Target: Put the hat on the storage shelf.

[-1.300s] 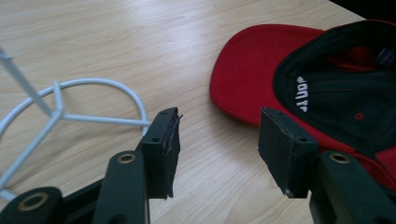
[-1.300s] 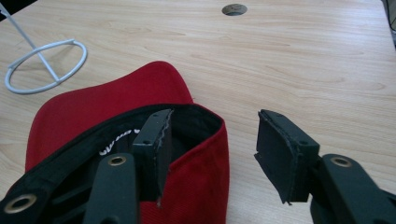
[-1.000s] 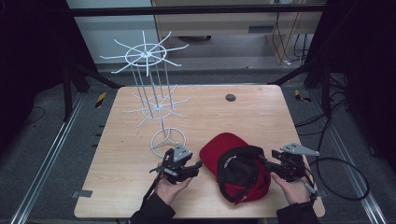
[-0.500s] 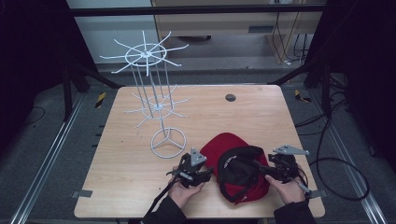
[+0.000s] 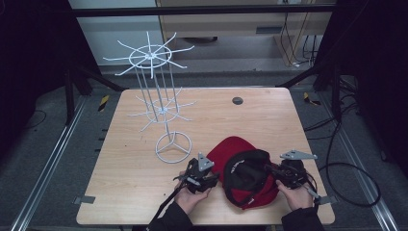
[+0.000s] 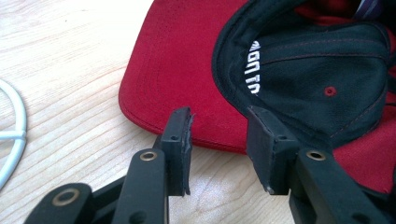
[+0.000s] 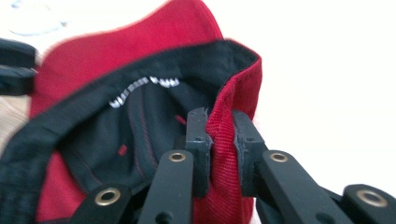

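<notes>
Near the front edge of the wooden worktop (image 5: 144, 183), a red cap (image 5: 248, 175) is lying upside down, its black lining facing up and its brim pointing toward the wire rack. I am gripping the cap's side wall with my right hand-held gripper (image 7: 219, 140): in the right gripper view both pads are pressing on the red fabric, one inside the crown and one outside, the jaws having just been closing onto it. My left hand-held gripper (image 6: 219, 135) is sitting low at the brim's edge, its jaws apart and having just been narrowing; in the left gripper view the brim's rim is lying between the two tips, which are not yet pressing on it. White lettering is showing on the black sweatband inside the crown. Beyond the cap, a white wire rack (image 5: 159, 106) with two tiers of hooked spokes is standing on its ring base toward the worktop's left half, well apart from the cap. A small dark disc (image 5: 237, 100) is lying near the far edge.
</notes>
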